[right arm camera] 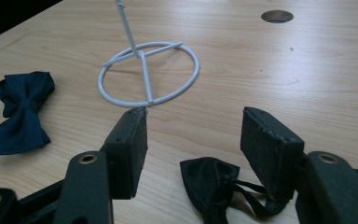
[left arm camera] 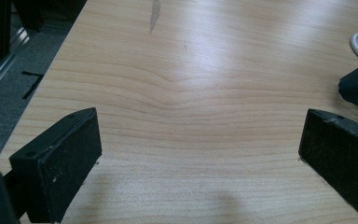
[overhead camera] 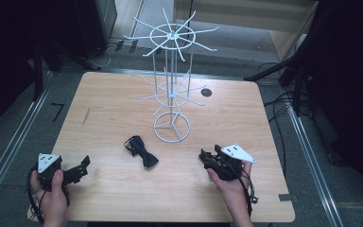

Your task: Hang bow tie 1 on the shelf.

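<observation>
A dark bow tie (overhead camera: 142,152) lies flat on the wooden table (overhead camera: 108,198), left of the base ring of a white wire rack (overhead camera: 171,126); it also lies at the left in the right gripper view (right arm camera: 21,116). My right gripper (overhead camera: 205,159) rests near the front right, jaws half apart (right arm camera: 195,116). A second dark bow tie (right arm camera: 209,183) lies low between them, its thin strap running to the right jaw's base; the pads do not press on it. My left gripper (overhead camera: 82,168) sits at the front left, wide open (left arm camera: 199,123) over bare wood.
The rack's post rises from the ring (right arm camera: 147,74) to two tiers of wire arms (overhead camera: 172,35). A round cable hole (overhead camera: 206,92) is behind it on the right. A dark streak (overhead camera: 86,116) marks the left side. Metal rails and black stands flank the table.
</observation>
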